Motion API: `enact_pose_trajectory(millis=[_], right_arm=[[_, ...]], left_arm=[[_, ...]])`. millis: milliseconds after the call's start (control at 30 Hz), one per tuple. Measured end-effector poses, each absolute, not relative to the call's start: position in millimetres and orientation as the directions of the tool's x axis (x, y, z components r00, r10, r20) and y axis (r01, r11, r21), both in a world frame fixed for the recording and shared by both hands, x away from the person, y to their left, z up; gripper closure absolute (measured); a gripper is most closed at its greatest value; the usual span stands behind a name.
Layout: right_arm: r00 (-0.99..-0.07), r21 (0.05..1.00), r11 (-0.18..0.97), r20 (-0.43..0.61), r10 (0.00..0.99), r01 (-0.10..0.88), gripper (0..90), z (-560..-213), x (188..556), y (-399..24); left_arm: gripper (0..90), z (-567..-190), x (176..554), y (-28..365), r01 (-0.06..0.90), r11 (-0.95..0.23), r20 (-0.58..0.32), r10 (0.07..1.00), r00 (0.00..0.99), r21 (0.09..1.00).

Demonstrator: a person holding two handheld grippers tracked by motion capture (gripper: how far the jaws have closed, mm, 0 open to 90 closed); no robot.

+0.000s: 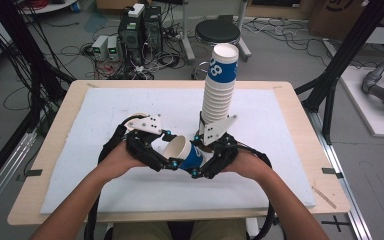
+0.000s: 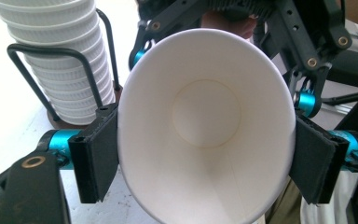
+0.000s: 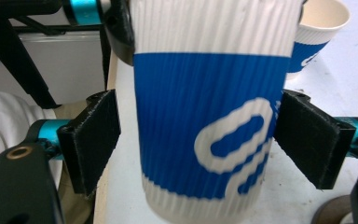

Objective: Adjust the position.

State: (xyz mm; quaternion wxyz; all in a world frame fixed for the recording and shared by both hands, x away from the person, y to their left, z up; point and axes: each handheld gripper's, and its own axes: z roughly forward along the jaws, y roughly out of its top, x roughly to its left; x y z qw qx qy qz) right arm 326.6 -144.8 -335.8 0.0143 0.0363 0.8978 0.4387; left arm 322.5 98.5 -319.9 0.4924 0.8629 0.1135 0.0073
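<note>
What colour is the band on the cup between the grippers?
Blue, with a white looped mark, on the ribbed white cup; the right gripper view shows it best.

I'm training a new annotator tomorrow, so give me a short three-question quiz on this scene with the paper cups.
1. True or false: the left tool squeezes the cup near its mouth.
2. The stack of cups stands in: A a wire holder, B a cardboard box, C a bowl.
3. What colour is the band on the cup between the pads of the right tool?

Key: 1 true; 2 A; 3 blue.
</note>
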Motion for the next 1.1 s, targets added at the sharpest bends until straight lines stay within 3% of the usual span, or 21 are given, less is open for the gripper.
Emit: enact_pose_trajectory(millis=[533,1100], right_arm=[[-0.997,0.797,0.599,0.052,0.056,0.075,27.0,-337.4,328.7,-143.0],[-0.990,0.847,0.518,0.055,0.132,0.116,26.9,-344.3,329.4,-158.3]], left_arm=[[20.2,-316.8,319.2,96.3,0.160,-0.489,-0.085,0.172,0.981,0.858],[18.1,-328.6,315.8,117.7,0.183,-0.253,-0.119,0.247,0.962,0.950]])
